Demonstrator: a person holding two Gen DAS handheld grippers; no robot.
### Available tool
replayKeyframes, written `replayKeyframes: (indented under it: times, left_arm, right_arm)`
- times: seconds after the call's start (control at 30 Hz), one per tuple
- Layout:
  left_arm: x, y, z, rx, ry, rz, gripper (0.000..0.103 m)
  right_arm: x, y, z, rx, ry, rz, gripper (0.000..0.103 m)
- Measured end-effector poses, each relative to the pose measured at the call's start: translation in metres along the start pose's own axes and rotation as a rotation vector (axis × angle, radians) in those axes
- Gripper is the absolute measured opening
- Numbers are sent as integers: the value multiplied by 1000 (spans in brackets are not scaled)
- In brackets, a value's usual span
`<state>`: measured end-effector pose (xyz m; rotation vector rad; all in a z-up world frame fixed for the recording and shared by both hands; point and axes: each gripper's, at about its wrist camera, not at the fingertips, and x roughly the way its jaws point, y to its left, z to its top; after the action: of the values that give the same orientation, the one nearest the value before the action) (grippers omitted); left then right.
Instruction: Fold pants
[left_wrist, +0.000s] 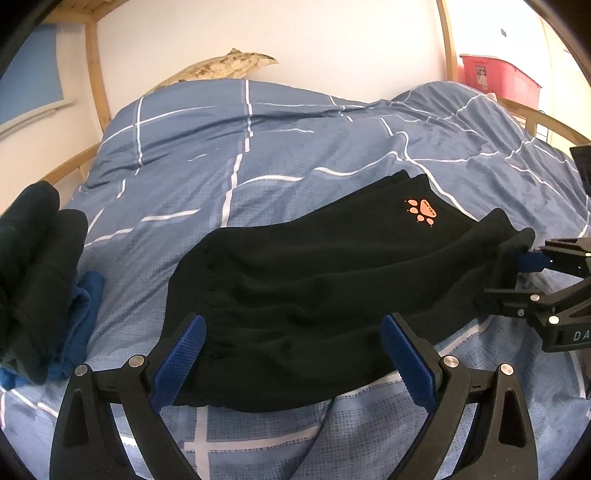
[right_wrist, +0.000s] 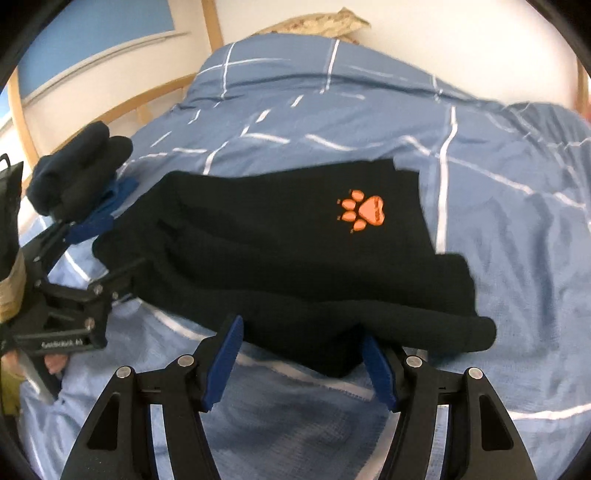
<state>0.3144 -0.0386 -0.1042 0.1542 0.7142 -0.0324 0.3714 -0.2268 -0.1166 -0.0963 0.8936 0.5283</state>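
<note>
Lying limp on the bed, soft pants want edge grips; left tongs gape empty, right tongs seemingly unclamped.

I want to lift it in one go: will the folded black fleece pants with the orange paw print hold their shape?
The folded black fleece pants are probably floppy: soft creases, rounded edges. Layers would likely sag and slide apart on the blue checked duvet.

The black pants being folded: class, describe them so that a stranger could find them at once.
On the blue checked duvet lie several dark garments. The black pants lie in the middle, folded. Unlike the dark pile to their left, they bear an orange paw print.
</note>
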Motion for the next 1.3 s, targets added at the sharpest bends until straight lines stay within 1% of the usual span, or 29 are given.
replayKeyframes:
  times: [0.07,0.1,0.13,0.2,0.27,0.3,0.33,0.37,0.4,0.5,0.6,0.73,0.83,0.9,0.97,1.1,1.2,1.23,1.27,1.3]
  left_arm:
    - [1,-1,0,4,3,-1,97]
    - [1,-1,0,7,2,-1,97]
    - [0,-2,0,12,0,-1,97]
    - [0,-3,0,18,-2,-5,97]
    - [-1,-3,0,21,-4,-6,97]
    - [-1,-3,-1,21,-4,-5,97]
    - [-1,-3,-1,21,-2,-6,97]
    - [-1,-3,0,18,0,-8,97]
    - [-1,-2,0,14,2,-8,97]
    - [-2,-1,0,8,1,-9,97]
    - [-7,-6,0,40,-5,-19,97]
    - [-13,-16,-2,99,0,-38,97]
    - [-10,-20,-3,113,30,-54,97]
    - [-6,-20,-5,117,57,-65,97]
    - [-2,-20,-5,117,83,-81,97]
    - [-4,-19,-4,115,85,-89,97]
    - [-7,-19,-4,114,91,-111,97]
    - [-8,-18,-3,112,94,-121,97]
    - [-9,-18,-3,110,97,-131,97]
    - [-10,-18,-3,109,98,-138,97]
  right_arm:
    - [1,-3,-2,-13,8,16,64]
    - [2,-2,-2,-23,13,18,62]
    - [2,0,-3,-39,18,14,60]
    - [-1,6,-4,-90,39,19,51]
    - [-3,15,-9,-156,62,14,49]
    - [-3,17,-10,-176,68,1,43]
    - [-2,18,-11,-182,73,-8,40]
    - [0,17,-12,-172,85,-17,28]
    - [1,15,-12,-154,98,-33,10]
    - [-12,11,-12,-90,75,-6,8]
    - [-30,12,-18,-31,47,40,8]
    - [-30,14,-30,19,66,94,8]
    - [-21,10,-39,61,95,104,8]
    - [-19,6,-42,95,97,114,8]
    - [-19,7,-43,99,96,105,8]
    - [-19,11,-43,101,100,90,8]
    - [-21,9,-45,119,106,84,9]
    - [-22,9,-45,123,107,77,10]
    - [-24,10,-46,136,114,77,16]
    - [-26,11,-46,144,118,78,25]
